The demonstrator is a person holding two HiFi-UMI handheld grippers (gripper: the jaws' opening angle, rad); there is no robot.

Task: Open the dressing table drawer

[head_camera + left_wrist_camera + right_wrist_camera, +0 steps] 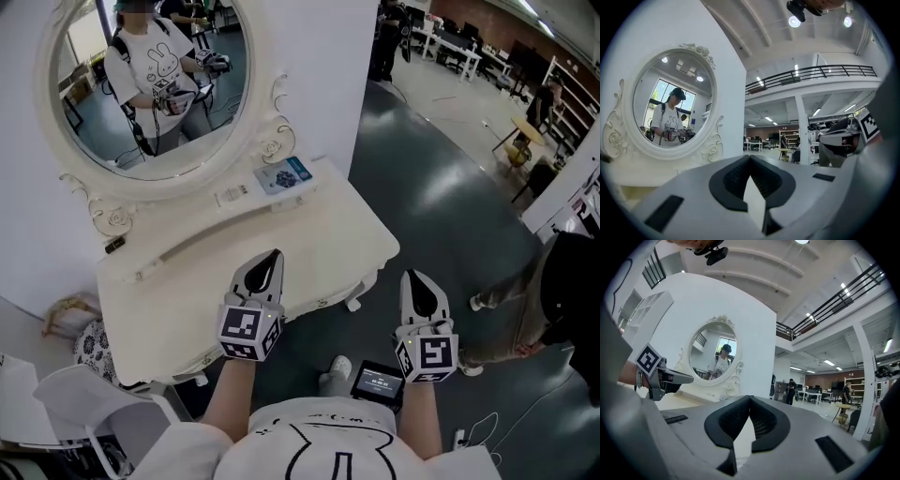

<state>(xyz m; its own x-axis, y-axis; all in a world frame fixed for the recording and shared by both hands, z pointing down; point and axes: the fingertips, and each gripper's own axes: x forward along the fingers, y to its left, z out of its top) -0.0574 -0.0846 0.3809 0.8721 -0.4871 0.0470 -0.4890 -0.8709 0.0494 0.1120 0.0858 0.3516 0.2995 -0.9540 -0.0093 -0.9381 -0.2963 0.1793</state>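
The white dressing table (187, 281) stands under its oval mirror (155, 84). Its drawer front is hidden below the tabletop's scalloped front edge (323, 298). My left gripper (272, 255) is shut and holds nothing. It points level over the front part of the tabletop. My right gripper (419, 277) is also shut and holds nothing, out over the dark floor to the right of the table's corner. In the left gripper view the jaw tips (750, 157) meet below the mirror (670, 108). In the right gripper view the tips (750, 398) meet too, with the left gripper (656, 372) at the left.
A blue-and-white card (284, 174) and a small label (232, 194) lie on the tabletop near the mirror. A white chair (84, 403) stands at the lower left beside the table. A person (553, 300) stands on the floor at the right. A small screen (377, 382) hangs at my waist.
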